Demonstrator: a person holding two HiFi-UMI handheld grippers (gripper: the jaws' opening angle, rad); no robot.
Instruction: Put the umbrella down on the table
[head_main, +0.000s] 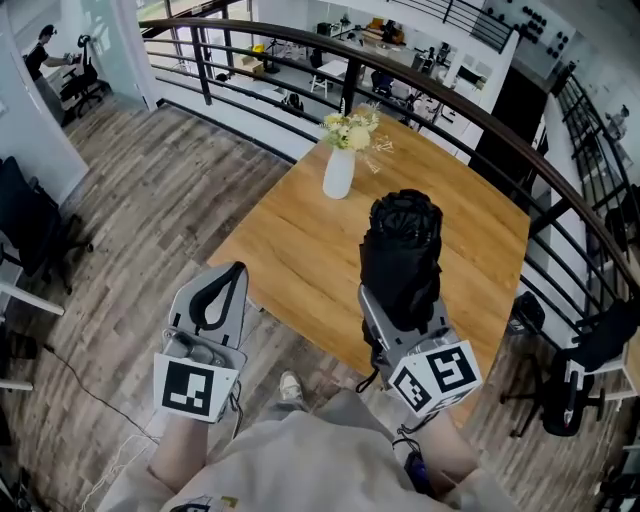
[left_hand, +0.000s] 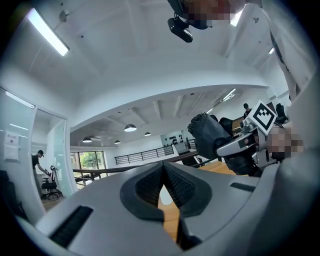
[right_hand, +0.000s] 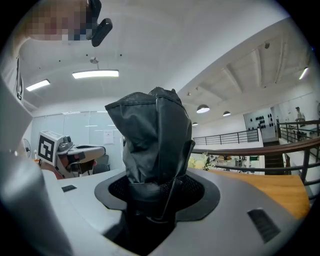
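Head view: right tongs (head_main: 405, 315) clamp the folded umbrella (head_main: 402, 250) by the tabletop (head_main: 290, 250); left tongs (head_main: 225, 285) closed, empty. Looks like the carry step. Next: lower it flat, release.

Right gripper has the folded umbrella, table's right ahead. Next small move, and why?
Probably lower the right gripper toward the wooden table, easing slightly forward. The folded black umbrella is clamped in its jaws and appears to sit above the table's near edge. There is bare wood ahead of it, and the flower vase stands well beyond.
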